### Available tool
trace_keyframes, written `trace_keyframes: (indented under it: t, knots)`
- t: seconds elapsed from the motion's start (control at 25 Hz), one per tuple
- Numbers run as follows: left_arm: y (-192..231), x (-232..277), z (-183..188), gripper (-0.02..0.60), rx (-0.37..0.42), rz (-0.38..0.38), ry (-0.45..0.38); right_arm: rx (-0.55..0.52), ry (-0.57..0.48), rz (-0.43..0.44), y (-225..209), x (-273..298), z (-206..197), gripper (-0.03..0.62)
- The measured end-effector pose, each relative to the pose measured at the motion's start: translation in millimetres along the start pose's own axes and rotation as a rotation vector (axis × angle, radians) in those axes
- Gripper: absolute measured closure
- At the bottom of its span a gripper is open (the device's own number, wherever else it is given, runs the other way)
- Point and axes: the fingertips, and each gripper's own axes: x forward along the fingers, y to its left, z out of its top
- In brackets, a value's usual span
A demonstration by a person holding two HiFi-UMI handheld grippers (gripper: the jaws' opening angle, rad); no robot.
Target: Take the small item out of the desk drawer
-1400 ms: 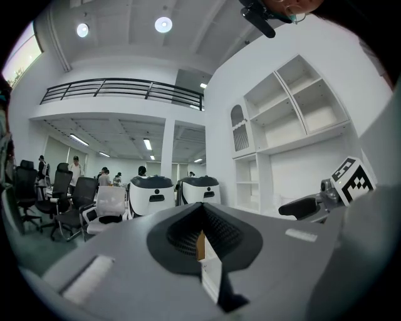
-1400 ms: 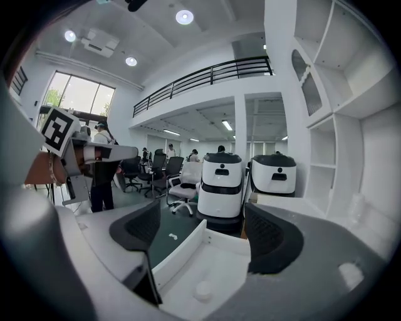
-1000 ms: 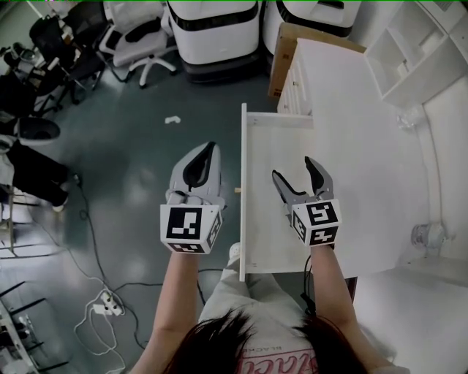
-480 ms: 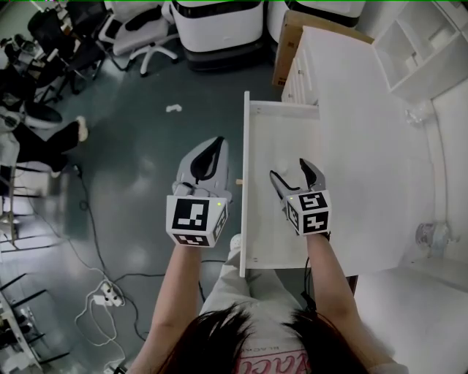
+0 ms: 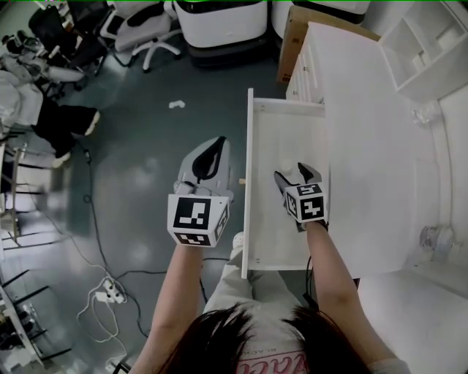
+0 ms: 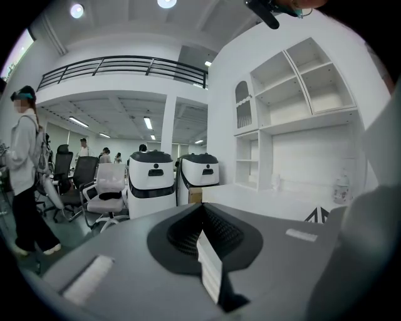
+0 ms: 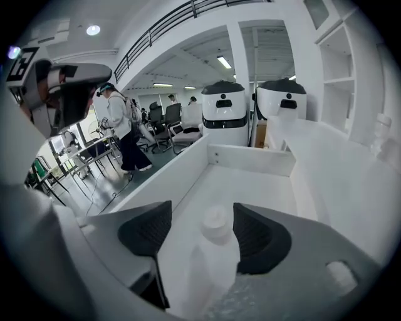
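The white desk drawer point(image 5: 247, 182) stands pulled out. A small white bottle point(image 5: 288, 170) lies on its floor. My right gripper point(image 5: 293, 174) points down into the drawer with the bottle point(image 7: 213, 251) between its jaws. The jaws have just been closing; a gap still shows between the left pad point(image 7: 147, 229) and the bottle, so the right gripper point(image 7: 200, 214) is open. My left gripper point(image 5: 215, 144) hangs over the floor just left of the drawer front, shut on nothing; its pads point(image 6: 216, 229) meet in the left gripper view.
The white desk top point(image 5: 365, 131) runs along the drawer's right side, with a shelf unit point(image 5: 424, 51) behind it. White machines point(image 5: 219, 22) and office chairs point(image 5: 139, 36) stand beyond. Cables and a power strip point(image 5: 106, 303) lie on the floor; a person point(image 5: 44, 109) stands far left.
My right gripper has dropped into the drawer and now straddles the bottle with narrower jaws. The left gripper has sunk a little beside the drawer front.
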Motion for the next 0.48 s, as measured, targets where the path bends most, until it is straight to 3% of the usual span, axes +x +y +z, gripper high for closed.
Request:
trace_keyframes:
  t: [0.48]
  knots:
    - [2, 13, -23, 0.571, -0.020, 0.013, 0.054, -0.037, 0.151, 0.017, -14, 46, -33, 0.296]
